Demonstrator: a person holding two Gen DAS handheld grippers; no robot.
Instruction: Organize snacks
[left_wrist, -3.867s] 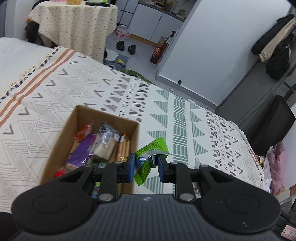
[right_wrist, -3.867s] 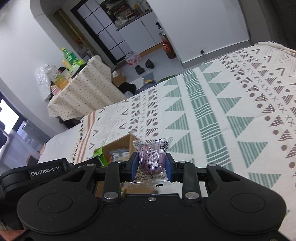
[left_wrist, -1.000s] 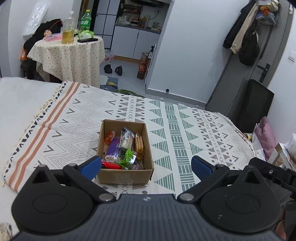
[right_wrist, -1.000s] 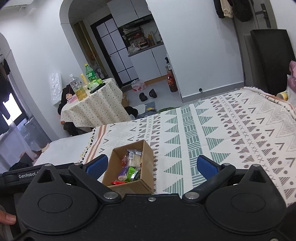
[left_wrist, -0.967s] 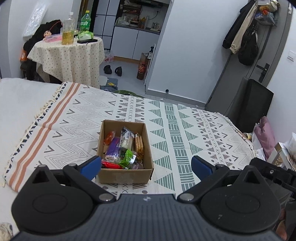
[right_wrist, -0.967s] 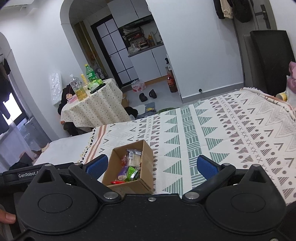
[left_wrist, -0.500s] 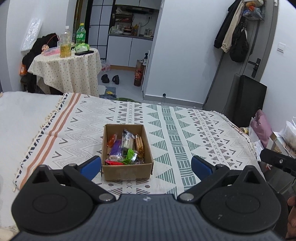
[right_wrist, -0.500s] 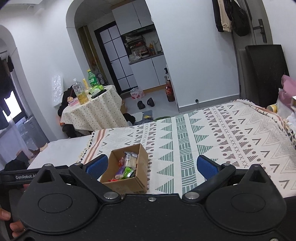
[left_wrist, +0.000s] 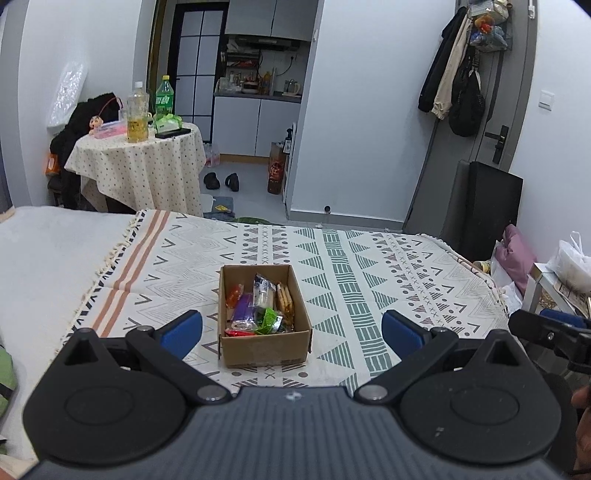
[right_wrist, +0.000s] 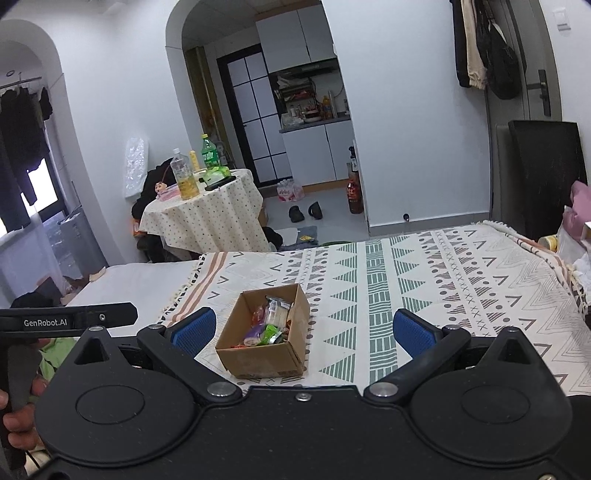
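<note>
A small cardboard box (left_wrist: 264, 350) (right_wrist: 258, 363) stands on the patterned blanket (left_wrist: 369, 266) (right_wrist: 443, 273) of the bed. Several wrapped snacks (left_wrist: 258, 306) (right_wrist: 271, 321) lie inside it, among them a green packet, a purple one and biscuits. My left gripper (left_wrist: 291, 328) is open and empty, held back from the box and above it. My right gripper (right_wrist: 304, 328) is also open and empty, pulled back on the box's near side. The right gripper's tip (left_wrist: 546, 328) shows at the far right of the left wrist view.
A round table (left_wrist: 140, 162) (right_wrist: 210, 218) with bottles stands beyond the bed's far left. Shoes lie on the floor by the kitchen doorway. Coats hang by the door at right. A black panel (left_wrist: 491, 214) and bags sit off the bed's right edge. A hand (right_wrist: 18, 421) grips the other handle.
Both grippers let go of their snacks, opened wide and drew back and up from the box. The green and pink-purple packets now lie in the box.
</note>
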